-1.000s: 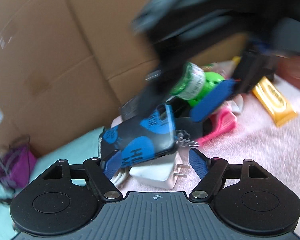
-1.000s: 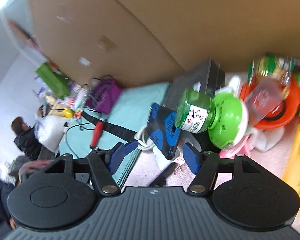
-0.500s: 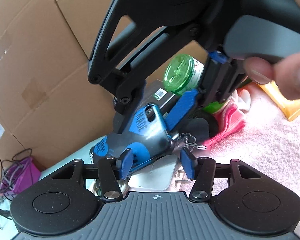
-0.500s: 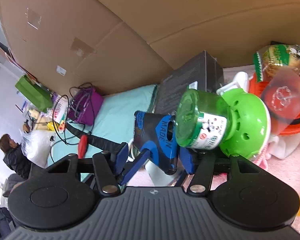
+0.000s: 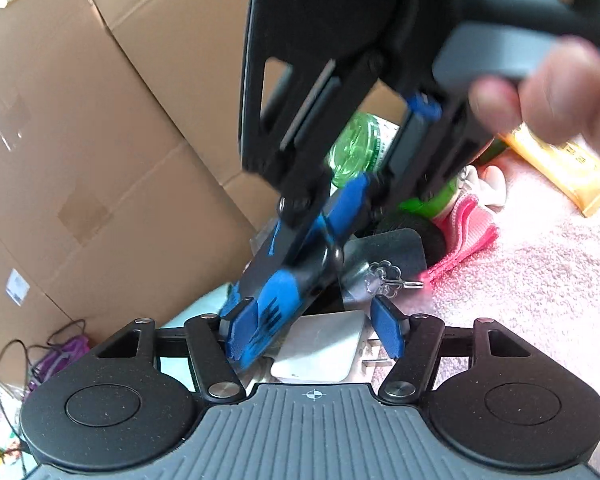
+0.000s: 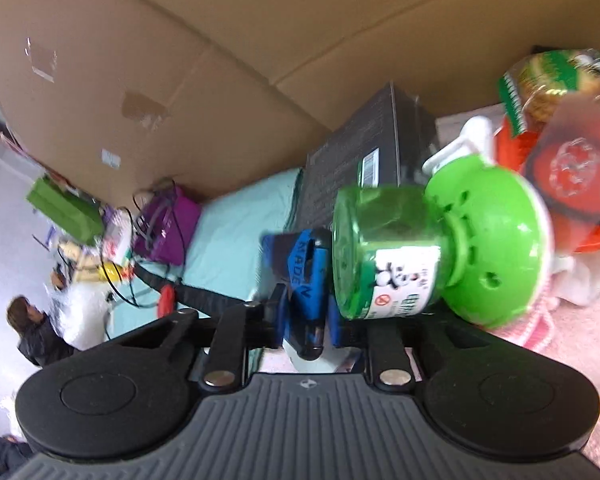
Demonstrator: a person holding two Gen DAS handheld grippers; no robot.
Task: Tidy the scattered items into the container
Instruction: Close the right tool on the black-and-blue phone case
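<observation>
Pinching the blue-and-black phone case (image 6: pixel 306 280) by its upper edge, the right gripper (image 6: pixel 306 322) is seen closing, its blue pads already pressed on the case from both sides. In the left wrist view the same case (image 5: pixel 288 276) stands tilted, its lower end lying between the widening jaws of the left gripper (image 5: pixel 316 334); the left pad (image 5: pixel 242 326) sits against it while the right pad stands clear, so no hold is kept there. The case rests over a white charger (image 5: pixel 320 354) on the pink cloth (image 5: pixel 540 272), just beside a green bottle (image 6: pixel 384 252).

A clean handover is probably wanted: the left jaws should be opened fully before any lift, so that the case is not dragged sideways. The lift is best made straight up, since the green bottle touches the right gripper's side and could be rolled. The keyring (image 5: pixel 388 276) nearby should be avoided. No container can be picked out with certainty, so its direction should be confirmed first.
</observation>
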